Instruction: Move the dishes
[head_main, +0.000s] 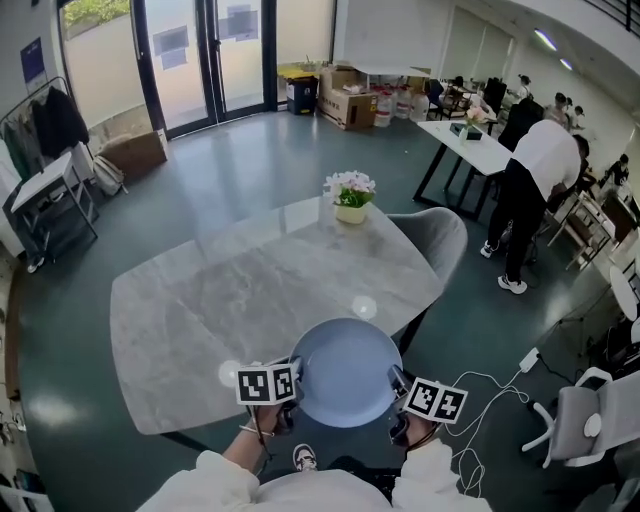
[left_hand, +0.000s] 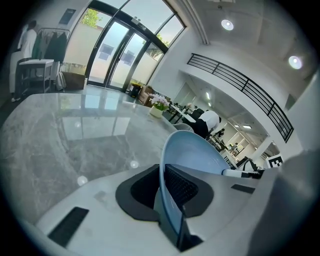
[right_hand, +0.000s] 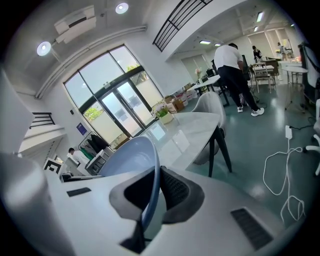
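A pale blue round plate (head_main: 346, 372) hangs over the near edge of the grey marble table (head_main: 250, 300), held from both sides. My left gripper (head_main: 292, 383) is shut on the plate's left rim; in the left gripper view the plate (left_hand: 192, 152) stands edge-on between the dark pads (left_hand: 180, 186). My right gripper (head_main: 397, 383) is shut on the right rim; in the right gripper view the plate (right_hand: 131, 157) rises from between its pads (right_hand: 172, 192).
A pot of pink and white flowers (head_main: 350, 197) stands at the table's far edge. A grey chair (head_main: 432, 235) sits at the right side. A person (head_main: 535, 185) bends at a white table (head_main: 468, 145) beyond. Cables (head_main: 485, 400) lie on the floor to the right.
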